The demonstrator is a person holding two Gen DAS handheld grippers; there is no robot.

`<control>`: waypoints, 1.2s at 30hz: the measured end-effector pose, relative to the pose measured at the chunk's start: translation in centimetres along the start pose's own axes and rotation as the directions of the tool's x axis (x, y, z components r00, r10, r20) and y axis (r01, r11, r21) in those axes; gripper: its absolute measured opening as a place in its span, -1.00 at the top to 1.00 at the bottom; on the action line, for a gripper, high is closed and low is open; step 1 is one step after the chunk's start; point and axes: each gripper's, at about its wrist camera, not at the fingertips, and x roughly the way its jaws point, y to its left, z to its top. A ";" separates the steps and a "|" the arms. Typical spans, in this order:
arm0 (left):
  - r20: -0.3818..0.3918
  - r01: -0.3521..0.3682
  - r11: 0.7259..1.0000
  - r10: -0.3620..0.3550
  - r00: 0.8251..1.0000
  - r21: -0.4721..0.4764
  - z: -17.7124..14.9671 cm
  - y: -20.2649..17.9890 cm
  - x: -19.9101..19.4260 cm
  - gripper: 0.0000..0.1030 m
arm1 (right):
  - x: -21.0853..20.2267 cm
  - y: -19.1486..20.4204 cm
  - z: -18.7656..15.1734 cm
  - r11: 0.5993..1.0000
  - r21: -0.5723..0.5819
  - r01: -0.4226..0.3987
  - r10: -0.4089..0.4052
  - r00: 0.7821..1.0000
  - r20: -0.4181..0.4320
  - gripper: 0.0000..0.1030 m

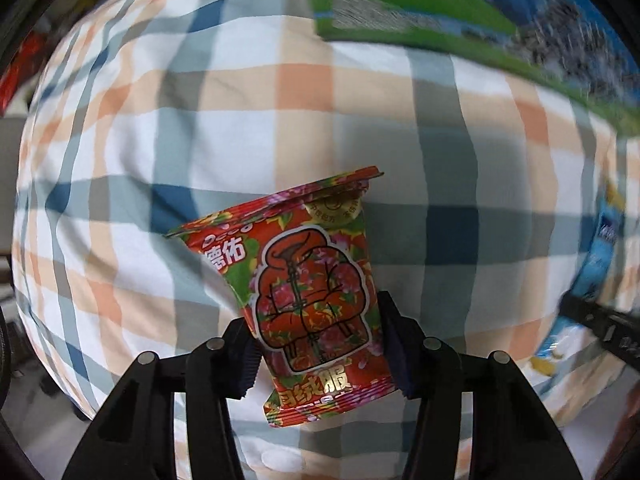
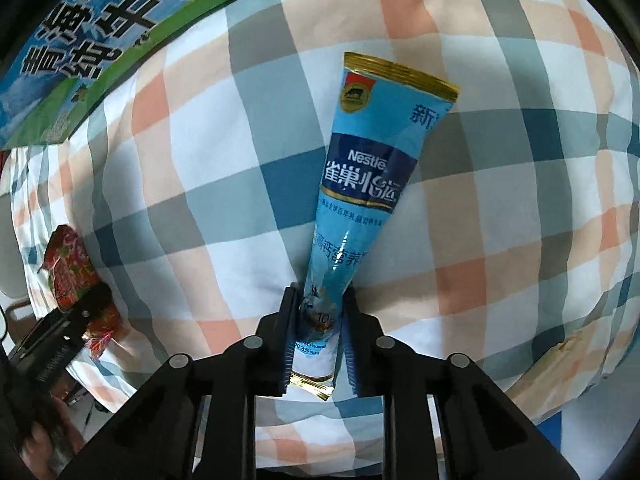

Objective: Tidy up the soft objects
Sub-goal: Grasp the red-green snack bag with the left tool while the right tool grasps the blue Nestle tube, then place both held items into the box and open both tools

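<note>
My left gripper (image 1: pixel 320 344) is shut on a red floral wipes packet (image 1: pixel 308 292) and holds it above the plaid cloth (image 1: pixel 200 120). My right gripper (image 2: pixel 318 320) is shut on a light blue Nestle sachet (image 2: pixel 368 176), gripping its lower end, with the sachet pointing away over the plaid cloth (image 2: pixel 500 200). The red packet (image 2: pixel 70 268) and the left gripper (image 2: pixel 60 328) also show at the left edge of the right wrist view. The blue sachet (image 1: pixel 596 264) shows at the right edge of the left wrist view.
A green and blue printed carton (image 1: pixel 440 12) stands at the far edge of the cloth; it also shows in the right wrist view (image 2: pixel 80 40). A tan strip (image 2: pixel 560 364) lies at the cloth's right edge.
</note>
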 end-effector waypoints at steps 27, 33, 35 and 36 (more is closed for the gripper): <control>0.265 0.157 0.986 -0.168 0.949 0.061 -3.5 -4.6 -15.0 0.14 | -13.8 5.8 -5.1 0.961 -0.276 0.002 0.066 0.970 0.235 0.67; 0.308 0.241 0.966 -0.257 0.916 0.090 2.3 -1.2 -21.8 0.14 | -21.9 8.2 -3.1 0.937 -0.348 -0.032 0.144 0.943 0.301 0.68; 0.324 0.244 0.964 -0.265 0.908 0.106 4.3 -1.0 -23.4 0.14 | -24.7 8.9 -1.4 0.931 -0.363 -0.025 0.151 0.934 0.324 0.68; 0.327 0.248 0.963 -0.270 0.906 0.109 6.2 0.3 -23.9 0.14 | -25.6 9.1 -0.7 0.931 -0.365 -0.020 0.152 0.930 0.335 0.68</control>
